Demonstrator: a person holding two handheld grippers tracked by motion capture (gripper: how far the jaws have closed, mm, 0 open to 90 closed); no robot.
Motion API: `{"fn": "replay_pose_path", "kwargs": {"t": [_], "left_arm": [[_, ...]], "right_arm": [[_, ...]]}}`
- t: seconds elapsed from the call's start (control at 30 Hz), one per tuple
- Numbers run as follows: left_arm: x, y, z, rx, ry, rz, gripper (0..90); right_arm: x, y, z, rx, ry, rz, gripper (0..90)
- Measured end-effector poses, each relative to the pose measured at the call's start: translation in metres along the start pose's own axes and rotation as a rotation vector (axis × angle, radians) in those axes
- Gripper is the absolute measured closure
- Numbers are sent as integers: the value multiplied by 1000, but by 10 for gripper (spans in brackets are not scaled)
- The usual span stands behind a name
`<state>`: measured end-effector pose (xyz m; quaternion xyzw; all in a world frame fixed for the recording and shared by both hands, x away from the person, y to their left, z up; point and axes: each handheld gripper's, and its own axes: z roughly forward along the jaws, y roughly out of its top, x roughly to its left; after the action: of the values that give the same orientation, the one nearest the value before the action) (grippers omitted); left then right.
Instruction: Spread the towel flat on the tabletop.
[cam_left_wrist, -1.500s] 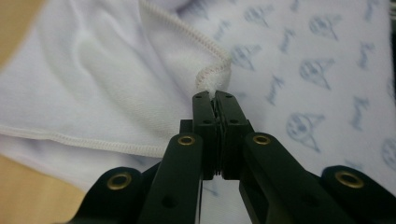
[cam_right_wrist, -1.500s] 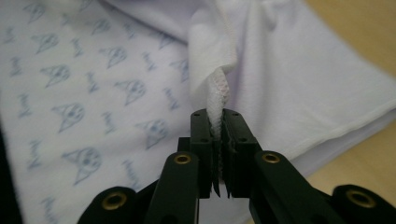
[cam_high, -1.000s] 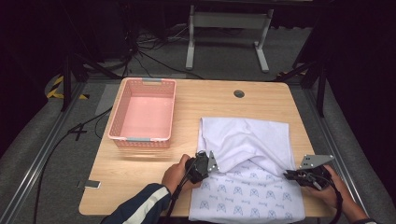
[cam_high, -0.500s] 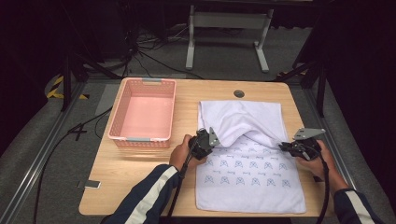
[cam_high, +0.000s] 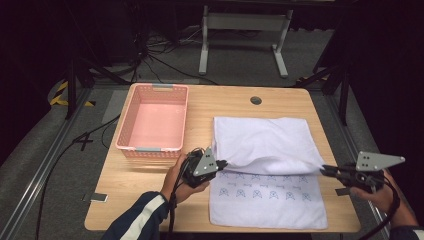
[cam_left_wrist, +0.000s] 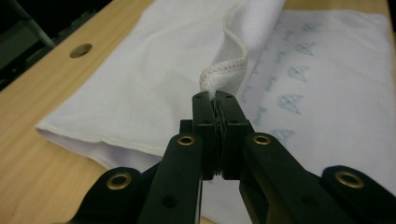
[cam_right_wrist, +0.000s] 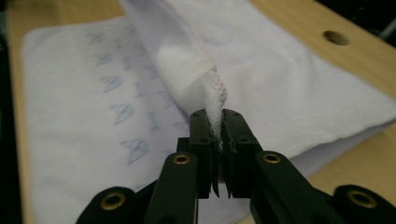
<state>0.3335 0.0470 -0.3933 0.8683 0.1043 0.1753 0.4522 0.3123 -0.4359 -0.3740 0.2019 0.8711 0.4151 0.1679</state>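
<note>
A white towel (cam_high: 265, 165) with a faint blue print lies on the right half of the wooden table (cam_high: 150, 200), and the fold is under way. The left tongs (cam_high: 218, 163) are clamped on one corner of the towel's hem; the left gripper view (cam_left_wrist: 215, 98) shows the stitched edge bunched between the closed jaws. The right tongs (cam_high: 324, 170) pinch the opposite corner the same way — in the right gripper view (cam_right_wrist: 215, 116) the hem stands up out of the shut jaws. Between them the plain upper layer drapes across the towel's far part, while the printed near part lies flat and uncovered (its near edge reaches almost to the table's front). A pink basket (cam_high: 152, 122) sits empty to the left of the towel, well clear of it.

My reading is that this is the middle of a fold: both corners are gripped and held above the cloth, with the layer not yet laid down. The next move likely calls for both hands to travel together at an even height, keeping the edge taut between them, then lowering the held corners onto the matching corners so the hems line up — and only then letting go. If one hand leads, the fold will probably land skewed.
</note>
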Motion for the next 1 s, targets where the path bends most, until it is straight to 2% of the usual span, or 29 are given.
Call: {"fn": "replay_pose_path", "kwargs": {"t": [0.03, 0.1, 0.17, 0.23, 0.27, 0.33, 0.37, 0.43, 0.47, 0.53, 0.57, 0.6, 0.63, 0.7, 0.73, 0.77, 0.8, 0.83, 0.9, 0.93, 1.0], "left_arm": [[-4, -3, -3, 5, -13, 12, 880], [-14, -12, -5, 9, -64, 4, 881], [-23, -21, -3, 43, -120, 8, 881], [-27, -30, 0, 77, -156, -6, 881], [-27, -35, 1, 102, -169, 5, 881], [-28, -42, 7, 148, -207, -6, 882], [-29, -44, 9, 156, -206, 4, 882], [-32, -46, 16, 201, -220, 11, 882], [-32, -46, 16, 201, -220, 11, 882], [-33, -49, 26, 255, -222, 42, 882], [-33, -51, 29, 277, -221, 46, 881], [-31, -52, 31, 270, -231, 40, 882], [-28, -50, 33, 282, -223, 34, 882], [-23, -49, 36, 292, -183, 46, 883], [-19, -49, 38, 292, -162, 32, 883], [-19, -49, 38, 292, -162, 32, 883], [-15, -49, 40, 290, -150, 18, 883], [-11, -49, 42, 296, -134, 14, 883], [-4, -49, 45, 307, -81, 1, 883], [3, -48, 48, 319, -53, 4, 883], [8, -47, 49, 309, -34, -10, 883]], "right_arm": [[7, -4, 0, 18, 21, -18, 836], [20, -12, 0, 57, 76, -44, 837], [30, -21, 2, 94, 134, -67, 837], [37, -29, 5, 141, 193, -80, 837], [40, -31, 7, 172, 219, -83, 837], [44, -36, 12, 230, 282, -95, 836], [48, -39, 16, 269, 301, -104, 835], [51, -42, 23, 324, 302, -110, 831], [51, -42, 23, 324, 302, -110, 831], [53, -46, 33, 385, 275, -116, 826], [52, -46, 34, 366, 276, -104, 828], [51, -47, 35, 365, 278, -93, 829], [50, -47, 36, 361, 272, -94, 830], [48, -46, 38, 352, 239, -88, 833], [46, -46, 39, 351, 228, -86, 834], [46, -46, 39, 351, 228, -86, 834], [42, -45, 43, 336, 195, -65, 834], [42, -45, 43, 336, 195, -65, 834], [34, -44, 48, 311, 156, -40, 836], [27, -42, 55, 296, 117, -21, 836], [22, -39, 59, 293, 91, -13, 833]]}}
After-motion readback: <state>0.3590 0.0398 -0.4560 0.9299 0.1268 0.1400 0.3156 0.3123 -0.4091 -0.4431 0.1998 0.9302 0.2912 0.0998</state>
